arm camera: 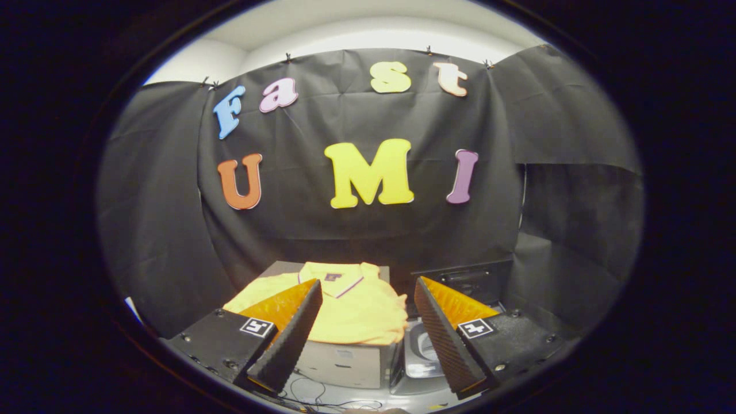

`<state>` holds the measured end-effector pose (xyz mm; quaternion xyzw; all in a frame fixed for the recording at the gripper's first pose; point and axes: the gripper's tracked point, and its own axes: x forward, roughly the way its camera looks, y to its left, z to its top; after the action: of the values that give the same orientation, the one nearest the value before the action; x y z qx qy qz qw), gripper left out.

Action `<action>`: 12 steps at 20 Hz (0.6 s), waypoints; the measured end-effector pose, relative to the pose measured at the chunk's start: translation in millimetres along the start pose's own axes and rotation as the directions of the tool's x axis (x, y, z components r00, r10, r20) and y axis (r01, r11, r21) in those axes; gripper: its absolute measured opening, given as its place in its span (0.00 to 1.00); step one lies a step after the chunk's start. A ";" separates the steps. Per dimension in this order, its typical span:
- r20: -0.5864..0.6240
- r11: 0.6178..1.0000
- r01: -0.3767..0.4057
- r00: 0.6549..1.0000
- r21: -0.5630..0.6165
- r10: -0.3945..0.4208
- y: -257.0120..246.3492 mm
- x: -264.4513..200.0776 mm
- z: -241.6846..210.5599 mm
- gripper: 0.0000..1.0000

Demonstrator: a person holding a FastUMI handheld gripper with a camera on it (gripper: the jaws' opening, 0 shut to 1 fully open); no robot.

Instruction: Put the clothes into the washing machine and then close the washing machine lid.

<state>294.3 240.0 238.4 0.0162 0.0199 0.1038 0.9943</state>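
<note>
A yellow polo shirt (351,305) lies folded on top of a grey box (345,362), beyond and between my fingers. My gripper (368,339) is open, held above and short of the shirt, with nothing between the fingers. To the right of the box stands the small washing machine (422,356), its pale tub showing behind my right finger (445,336). Its dark lid (471,279) stands raised behind it. My left finger (290,339) covers the shirt's near left corner.
Black cloth walls close the booth behind and on both sides. Thin cables (310,397) trail over the pale surface in front of the box. A white strip of wall shows above the cloth.
</note>
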 end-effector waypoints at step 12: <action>-0.232 1.000 -0.020 0.973 -0.019 0.015 85.1 142.3 -55.1 1.00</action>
<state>413.6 354.2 181.3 -0.0063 0.1347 0.1138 0.9843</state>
